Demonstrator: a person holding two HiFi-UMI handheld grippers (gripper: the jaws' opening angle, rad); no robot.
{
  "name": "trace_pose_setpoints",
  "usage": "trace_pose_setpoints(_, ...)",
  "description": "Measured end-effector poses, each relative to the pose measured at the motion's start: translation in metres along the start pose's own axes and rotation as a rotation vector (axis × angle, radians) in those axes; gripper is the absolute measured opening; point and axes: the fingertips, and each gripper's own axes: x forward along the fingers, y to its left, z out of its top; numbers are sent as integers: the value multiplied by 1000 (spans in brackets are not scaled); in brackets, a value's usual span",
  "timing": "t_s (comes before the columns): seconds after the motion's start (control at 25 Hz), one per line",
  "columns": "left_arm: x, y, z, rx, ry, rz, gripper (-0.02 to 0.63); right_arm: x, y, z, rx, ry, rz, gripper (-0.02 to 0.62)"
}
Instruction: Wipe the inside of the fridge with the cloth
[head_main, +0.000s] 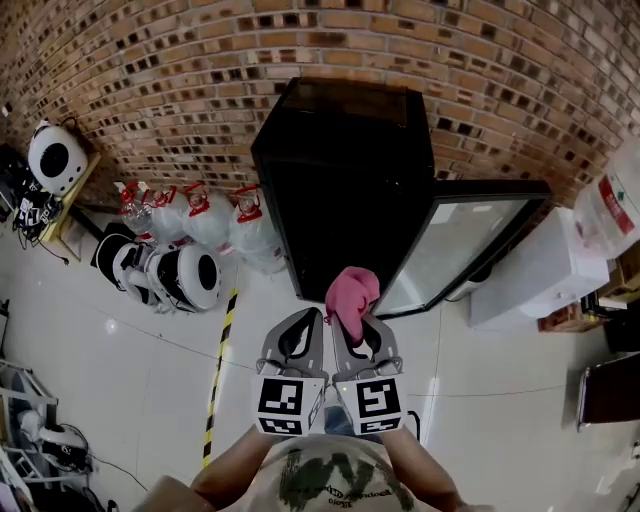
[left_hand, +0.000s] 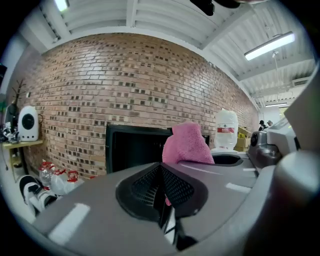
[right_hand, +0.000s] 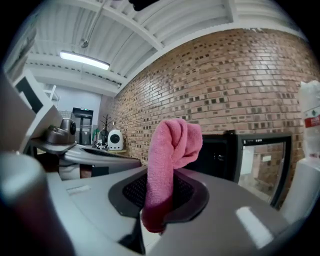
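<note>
— Brick wall (head_main: 180, 90) and pale tiled floor (head_main: 500, 400) make up the work area. Where is the cloth located?

— The pink cloth (right_hand: 172, 150) is clamped between the closed jaws of the right gripper (right_hand: 159, 200). Only a narrow part is pinched. The rest stands up above the jaws and flops over at the top. It is held in the air in front of the black fridge (head_main: 345, 180), well short of the opening, and no surface is touched.

— How is the left gripper set?

— The jaws of the left gripper (left_hand: 161, 192) are pressed together and nothing is held between them. It is carried just beside the right one.

— Is access to the inside provided?

— Yes. The glass door (head_main: 465, 245) is swung open to the right and the dark opening is exposed. No shelves or contents can be made out inside.

— How should the step in hand be performed?

— The approach is judged to be the current step. The right gripper should be lowered and advanced into the opening so that the loose, bunched end of the cloth is presented to the wall, not the hard jaw tips. Firm closure should be maintained, since a thin pinch is likely to be pulled loose by rubbing. The door edge should be cleared on entry, and the door may be steadied with the free left gripper.
</note>
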Motion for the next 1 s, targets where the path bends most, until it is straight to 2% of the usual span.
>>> trace_pose_setpoints(0.24, 24, 26, 13, -7, 6, 74, 12, 40, -13, 8, -36, -9, 52, 55)
trace_pose_setpoints(0.48, 41, 55, 18, -15, 6, 85, 12, 79, -6, 6, -52, -17, 76, 57)
trace_pose_setpoints(0.72, 70, 94, 17, -12, 23, 42, 12, 132, 0, 4, -100, 2, 45, 57)
trace_pose_setpoints(1.0, 110, 143, 12, -17, 47, -48, 12, 200, -2, 0, -123, -2, -6, 57)
